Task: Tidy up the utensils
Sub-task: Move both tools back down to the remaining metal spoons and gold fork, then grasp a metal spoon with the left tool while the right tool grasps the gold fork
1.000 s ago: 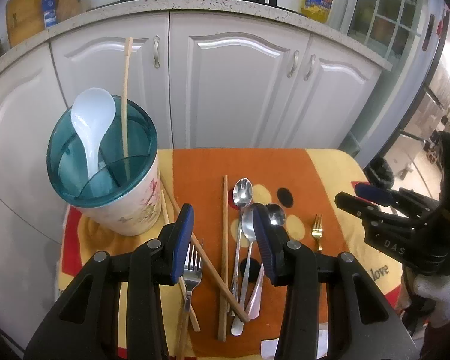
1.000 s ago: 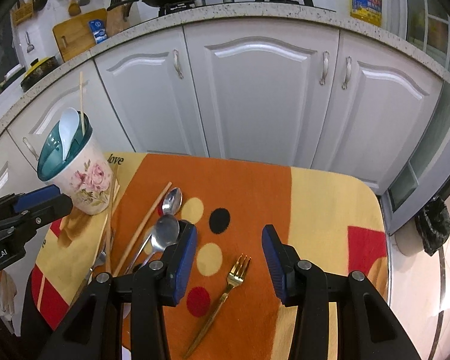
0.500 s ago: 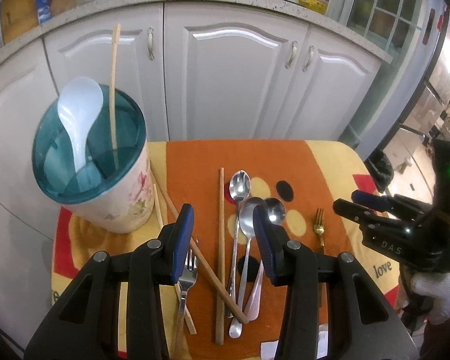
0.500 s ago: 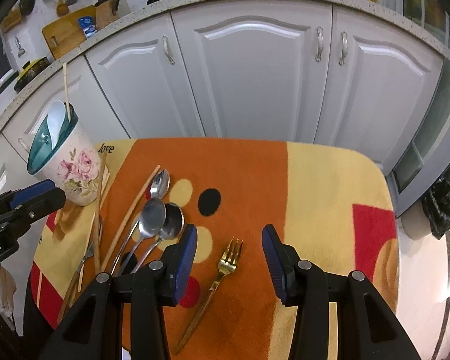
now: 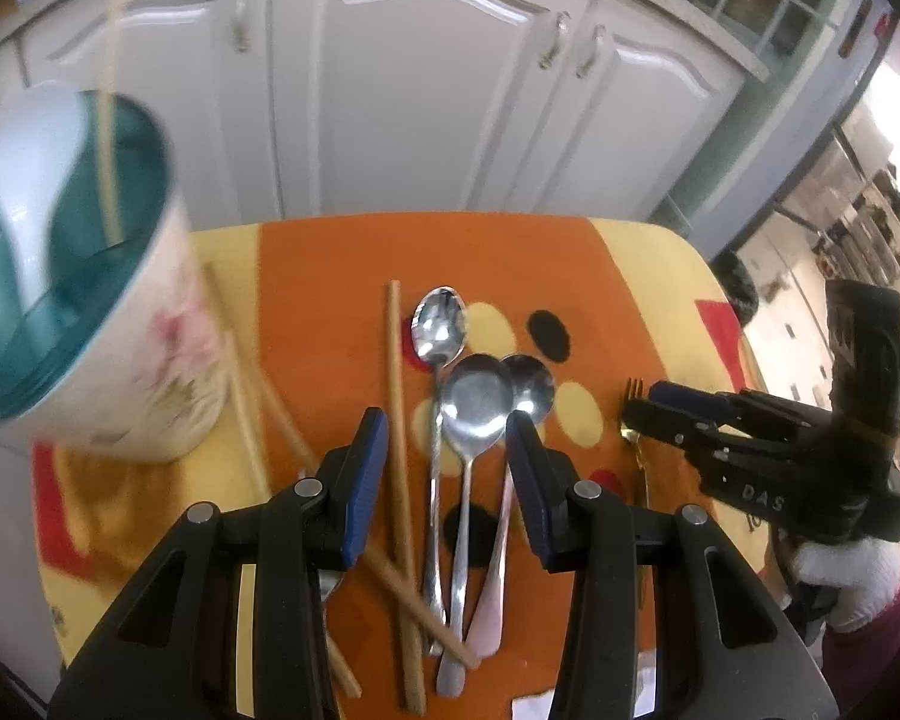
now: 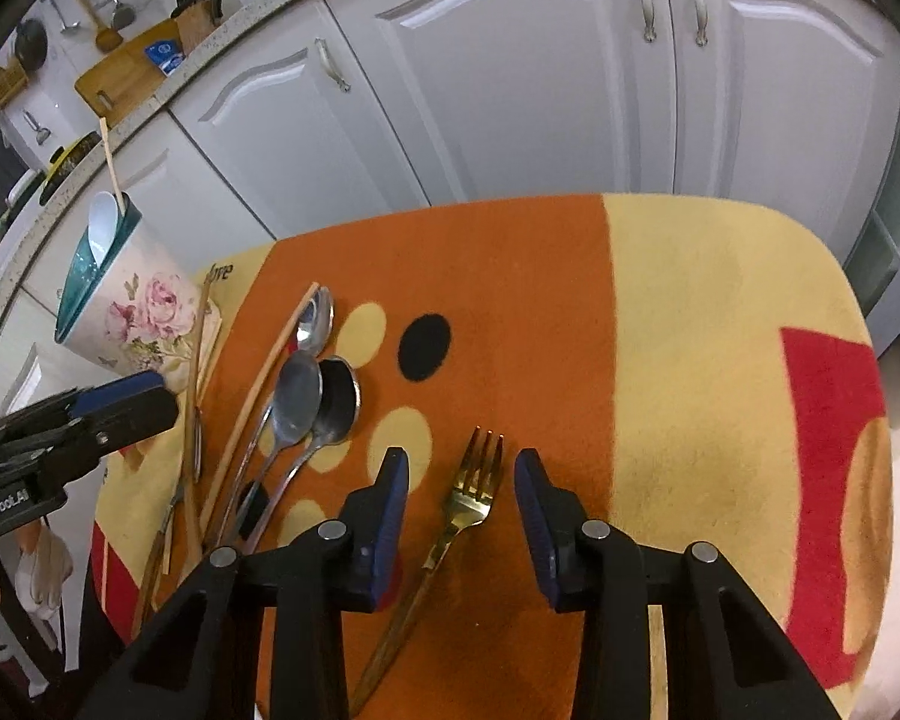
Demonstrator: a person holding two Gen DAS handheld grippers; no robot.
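The right gripper hangs low over the orange-and-yellow cloth with the gold fork lying between its blue pads — the jaws are closing, yet neither pad touches the fork. The left gripper stands wide apart and grips nothing, poised above three steel spoons and a wooden chopstick that lie side by side on the cloth. The floral utensil holder stands at the cloth's left edge — a white spoon and one chopstick already upright in it, more chopsticks lying just beside its base.
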